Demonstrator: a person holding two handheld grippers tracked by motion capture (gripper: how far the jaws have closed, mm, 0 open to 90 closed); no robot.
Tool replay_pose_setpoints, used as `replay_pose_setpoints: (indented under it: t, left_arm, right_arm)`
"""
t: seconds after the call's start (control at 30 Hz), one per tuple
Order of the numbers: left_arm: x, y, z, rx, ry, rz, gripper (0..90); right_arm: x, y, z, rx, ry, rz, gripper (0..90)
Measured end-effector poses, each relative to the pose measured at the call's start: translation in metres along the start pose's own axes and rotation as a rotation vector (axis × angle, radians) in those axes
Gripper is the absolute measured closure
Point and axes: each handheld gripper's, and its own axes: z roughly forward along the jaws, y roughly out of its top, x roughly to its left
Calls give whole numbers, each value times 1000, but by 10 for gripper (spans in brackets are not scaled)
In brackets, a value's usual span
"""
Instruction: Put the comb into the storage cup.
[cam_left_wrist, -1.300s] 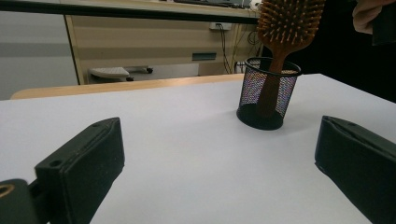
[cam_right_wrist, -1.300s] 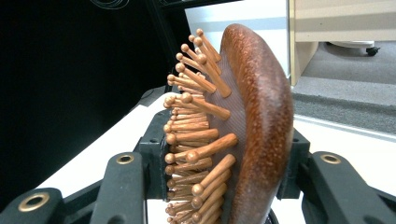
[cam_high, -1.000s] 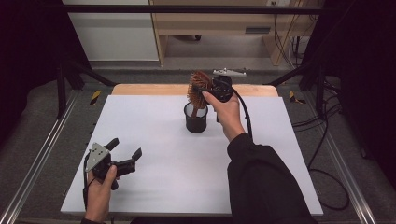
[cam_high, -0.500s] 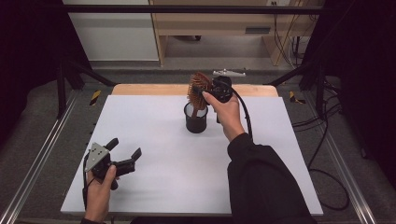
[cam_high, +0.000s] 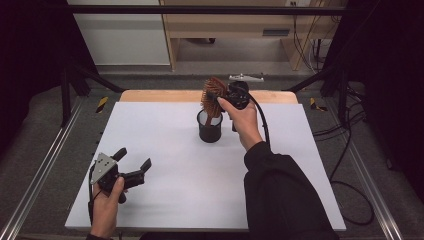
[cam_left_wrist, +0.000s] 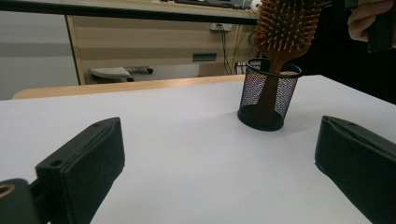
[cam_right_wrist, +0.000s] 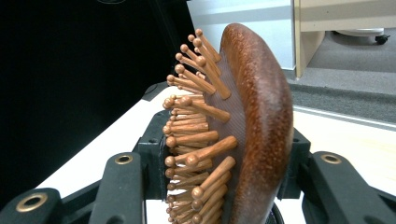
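A wooden paddle hairbrush stands handle-down in a black mesh cup at the back middle of the white table. My right gripper is shut on the brush head. In the right gripper view, one pad meets the bristles and the other the smooth back of the hairbrush, with the right gripper around it. At the near left, my left gripper stands open with nothing in it, low over the table. In the left gripper view, the left gripper faces the cup and hairbrush.
The white tabletop ends at a wooden strip along the back. Metal rails run down both sides. A black cable trails from my right gripper over the forearm. A desk and floor cables lie beyond the table.
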Motion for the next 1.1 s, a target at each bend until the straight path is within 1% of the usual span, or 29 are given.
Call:
replay_pose_setpoints:
  t: [0.27,0.37,0.5,0.57,0.6,0.63,0.7,0.87,0.93,1.1]
  left_arm:
    - [1,0,0,-1,1,-4,17]
    - [1,-1,1,6,-2,-3,17]
    - [1,-1,2,7,-3,-4,17]
    - [1,-1,2,7,-3,-6,18]
    - [1,-1,2,8,-2,-7,18]
    - [1,-1,2,11,0,-7,19]
    - [2,-2,2,15,-1,-11,20]
    - [2,-2,2,13,-1,-13,20]
    - [2,-2,2,14,-1,-13,20]
    - [2,-2,2,13,-2,-14,20]
  right_arm:
    - [-6,0,5,-6,1,22,495]
    - [-10,-1,7,-15,-8,23,487]
    - [-15,-1,10,-21,-7,35,482]
    - [-19,-2,13,-28,-16,42,474]
    - [-19,-2,13,-28,-16,42,474]
    - [-20,-3,15,-35,-30,29,466]
    - [-22,-3,15,-40,-28,31,466]
    - [-28,-5,18,-49,-26,57,460]
    - [-30,-5,18,-46,-36,60,457]
    - [-33,-6,19,-49,-33,73,455]
